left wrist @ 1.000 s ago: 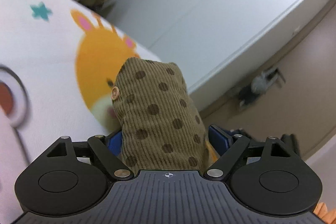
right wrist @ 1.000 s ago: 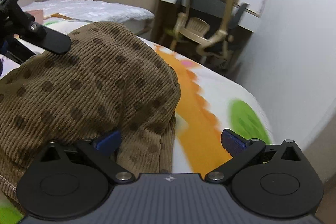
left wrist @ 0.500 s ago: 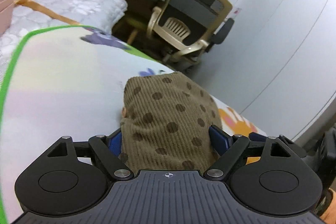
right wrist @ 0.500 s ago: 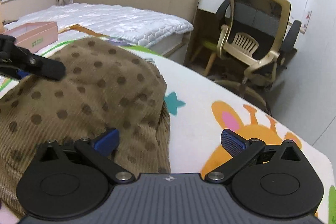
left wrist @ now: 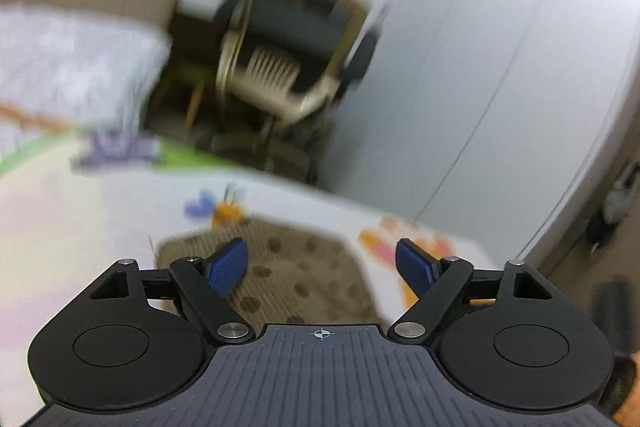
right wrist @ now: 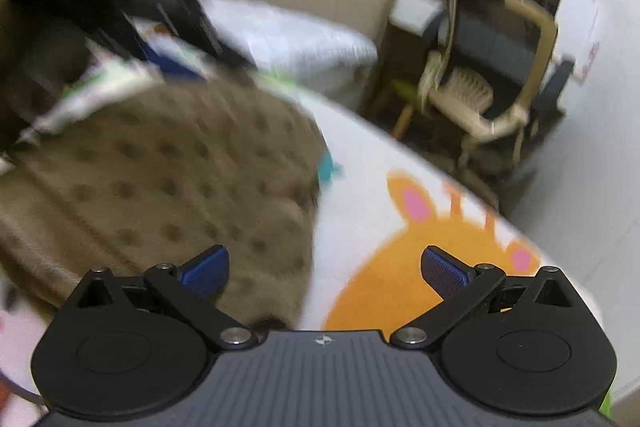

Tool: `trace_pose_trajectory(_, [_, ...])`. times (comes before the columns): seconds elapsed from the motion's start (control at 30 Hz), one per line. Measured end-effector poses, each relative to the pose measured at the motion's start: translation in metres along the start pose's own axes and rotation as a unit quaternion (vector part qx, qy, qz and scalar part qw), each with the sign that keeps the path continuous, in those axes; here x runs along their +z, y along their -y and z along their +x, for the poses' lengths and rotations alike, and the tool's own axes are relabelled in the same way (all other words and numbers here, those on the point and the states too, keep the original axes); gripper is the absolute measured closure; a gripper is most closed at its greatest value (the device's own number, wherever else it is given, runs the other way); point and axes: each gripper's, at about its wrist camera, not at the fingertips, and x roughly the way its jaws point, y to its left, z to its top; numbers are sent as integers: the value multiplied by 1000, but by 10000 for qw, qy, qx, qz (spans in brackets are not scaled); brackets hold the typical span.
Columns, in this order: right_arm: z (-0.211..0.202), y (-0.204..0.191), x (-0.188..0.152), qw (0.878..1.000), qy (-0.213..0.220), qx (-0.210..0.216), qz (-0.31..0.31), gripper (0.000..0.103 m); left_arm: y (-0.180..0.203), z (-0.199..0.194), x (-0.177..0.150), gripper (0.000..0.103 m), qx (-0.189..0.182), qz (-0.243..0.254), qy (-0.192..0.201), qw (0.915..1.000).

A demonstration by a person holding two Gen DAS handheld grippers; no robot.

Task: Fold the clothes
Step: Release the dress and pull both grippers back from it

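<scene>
Now garment (right wrist: 160, 179) flat-ish, both grippers (left wrist: 320, 263) agape

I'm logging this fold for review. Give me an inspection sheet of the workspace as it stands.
Surface: cartoon-print mat, animal pictures showing.
Job's things: brown dotted corduroy garment lying on the mat, also under the left gripper.
Clutter: nothing seen on the mat.
Grippers: left gripper open, empty; right gripper open, empty.
Cables: nothing seen.
Surroundings: bed, office chair, white wardrobe; views are motion-blurred.
</scene>
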Motion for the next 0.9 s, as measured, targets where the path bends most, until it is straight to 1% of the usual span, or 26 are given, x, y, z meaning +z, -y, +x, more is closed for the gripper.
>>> trace_pose_trajectory(0.07, [-16,-3,11,9979,325,530,173,1,-9,18,4,18,-8,-160,-211,9996])
trace_pose_trajectory(0.13, [-19,-11,19,9919,380,1150,373,1,-15,24,6,16,-96,-254,-266,9993])
trace_pose_trajectory(0.17, [-15,-19,20,9893,296,1365,413,1,-15,27,7,16,-79,-238,-272,9993])
trace_pose_trajectory(0.27, [7,-46,7,9860,-104,1610,429,0,-10,23,4,16,29,-102,-182,9998])
trace_pose_trajectory(0.3, [14,-53,1,9851,-218,1640,460,0,-10,17,4,16,60,-56,-115,9999])
trace_pose_trajectory(0.37, [10,-59,-5,9871,-63,1538,443,0,-4,-2,0,14,173,49,34,9998])
trace_pose_trajectory(0.43, [0,-54,-4,9860,61,1574,551,0,1,-26,-4,9,313,94,203,9993])
trace_pose_trajectory(0.47, [-6,-51,-5,9855,90,1580,615,0,5,-39,-8,9,387,105,292,9988])
trace_pose_trajectory(0.53, [-26,-44,-13,9859,236,1516,663,0,17,-67,-26,8,621,158,493,9967])
trace_pose_trajectory(0.6, [-54,-38,-29,9875,418,1397,597,0,31,-97,-49,6,902,237,683,9933])
trace_pose_trajectory(0.63, [-69,-35,-37,9883,491,1339,550,0,40,-111,-62,6,1015,321,713,9918])
trace_pose_trajectory(0.7, [-96,-25,-54,9885,535,1332,483,0,61,-139,-96,4,1187,560,683,9890])
trace_pose_trajectory(0.73, [-110,-19,-63,9883,548,1346,452,0,71,-151,-112,3,1232,670,583,9884])
trace_pose_trajectory(0.8, [-137,-8,-82,9884,572,1350,395,0,88,-169,-141,3,1254,705,305,9891])
trace_pose_trajectory(0.9, [-171,0,-115,9923,474,1061,435,0,114,-196,-184,0,1284,758,-111,9888])
